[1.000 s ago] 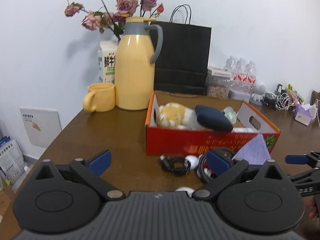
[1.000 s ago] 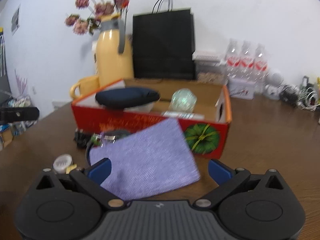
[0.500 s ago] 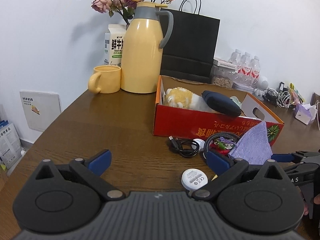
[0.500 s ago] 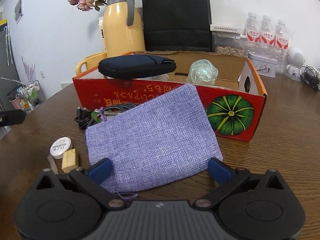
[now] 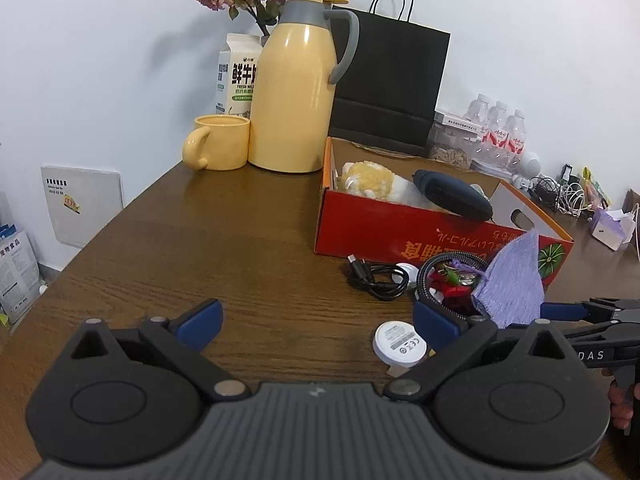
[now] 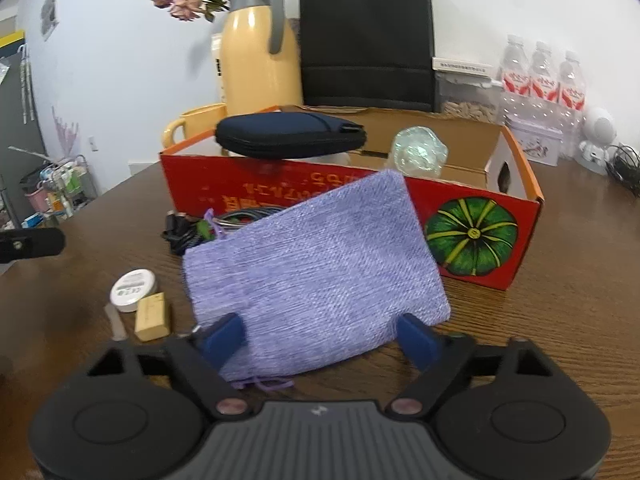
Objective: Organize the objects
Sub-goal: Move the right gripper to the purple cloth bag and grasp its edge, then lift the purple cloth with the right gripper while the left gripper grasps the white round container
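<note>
A purple woven pouch [image 6: 316,272] leans against the front of the red cardboard box [image 6: 472,236]; it also shows in the left wrist view [image 5: 514,284]. My right gripper [image 6: 320,336] is open, its blue fingers on either side of the pouch's near edge. The box [image 5: 384,224] holds a plush toy [image 5: 370,180], a navy case [image 6: 288,136] and a clear ball [image 6: 418,152]. On the table lie a white round tin [image 6: 133,290], a small wooden block [image 6: 152,316], a black cable [image 5: 376,278] and a coiled cable [image 5: 440,268]. My left gripper [image 5: 316,320] is open and empty above the table.
A yellow thermos [image 5: 298,88], yellow mug [image 5: 218,142], milk carton [image 5: 238,74] and black paper bag [image 5: 388,80] stand at the back. Water bottles [image 6: 544,76] and a snack jar [image 6: 466,96] stand at the back right. The table's left edge [image 5: 100,236] is near.
Both grippers have pulled back and risen, so more of the table shows. The right fingers have closed in somewhat around the pouch, which now tilts up against the box.
</note>
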`<action>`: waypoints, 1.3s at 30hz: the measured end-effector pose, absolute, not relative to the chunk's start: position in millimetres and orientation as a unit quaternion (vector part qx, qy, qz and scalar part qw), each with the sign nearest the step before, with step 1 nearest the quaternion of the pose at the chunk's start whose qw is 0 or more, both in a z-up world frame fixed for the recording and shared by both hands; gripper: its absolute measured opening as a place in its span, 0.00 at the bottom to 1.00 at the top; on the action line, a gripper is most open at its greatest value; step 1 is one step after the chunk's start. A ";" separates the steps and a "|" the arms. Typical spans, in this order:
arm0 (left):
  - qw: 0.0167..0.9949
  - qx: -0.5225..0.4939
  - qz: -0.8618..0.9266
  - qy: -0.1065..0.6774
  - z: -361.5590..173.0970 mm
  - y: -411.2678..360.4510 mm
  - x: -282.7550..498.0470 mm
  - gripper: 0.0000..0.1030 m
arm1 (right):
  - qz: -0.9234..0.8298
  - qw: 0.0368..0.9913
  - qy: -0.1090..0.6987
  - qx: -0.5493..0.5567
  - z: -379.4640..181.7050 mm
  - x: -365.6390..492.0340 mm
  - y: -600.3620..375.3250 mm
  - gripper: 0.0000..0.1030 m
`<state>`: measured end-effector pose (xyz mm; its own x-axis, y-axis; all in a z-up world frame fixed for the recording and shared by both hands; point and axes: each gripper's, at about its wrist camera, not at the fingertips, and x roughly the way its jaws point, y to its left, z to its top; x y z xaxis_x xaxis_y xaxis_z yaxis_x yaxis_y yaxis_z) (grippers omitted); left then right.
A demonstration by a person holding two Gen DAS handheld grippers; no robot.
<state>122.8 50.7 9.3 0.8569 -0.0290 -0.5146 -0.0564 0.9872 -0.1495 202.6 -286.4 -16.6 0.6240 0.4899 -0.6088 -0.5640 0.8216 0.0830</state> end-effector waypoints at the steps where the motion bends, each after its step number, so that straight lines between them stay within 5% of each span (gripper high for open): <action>1: 0.960 -0.080 0.008 0.269 8.3 50.3 122.7 1.00 | 0.296 0.899 0.319 -0.058 -16.3 202.3 -286.6 0.74; 6: 0.959 -0.080 0.006 0.271 5.1 48.6 122.8 1.00 | 0.308 0.897 0.312 -0.054 -15.0 200.3 -286.7 0.47; 8: 0.959 -0.080 0.005 0.272 4.3 48.1 122.9 1.00 | 0.318 0.894 0.312 -0.047 -14.6 198.4 -287.9 0.26; 12: 0.959 -0.081 0.003 0.271 3.2 47.8 122.8 1.00 | 0.315 0.897 0.308 -0.036 -13.7 194.1 -291.8 0.15; 13: 0.959 -0.080 0.002 0.271 3.1 47.6 123.0 1.00 | 0.311 0.900 0.305 -0.033 -13.3 192.1 -293.1 0.05; 27: 0.952 -0.026 -0.033 0.304 -9.0 21.0 139.9 1.00 | 0.291 0.925 0.245 0.005 -2.8 162.6 -315.5 0.03; 32: 0.946 0.002 -0.050 0.321 -16.2 5.1 151.2 0.75 | 0.291 0.925 0.243 0.004 -2.7 161.8 -317.0 0.03; 36: 0.944 0.008 -0.058 0.326 -18.9 -1.1 158.4 0.65 | 0.292 0.926 0.241 0.005 -2.6 160.1 -315.9 0.03; 39: 0.942 0.012 -0.069 0.327 -20.9 -4.8 162.2 0.41 | 0.292 0.926 0.240 0.005 -2.4 159.6 -315.2 0.03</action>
<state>162.2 -4.8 -20.9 0.7763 -0.1215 -0.6186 0.1370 0.9903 -0.0226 159.6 -315.2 -2.4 0.7137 0.5435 -0.4419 -0.5389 0.8291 0.1492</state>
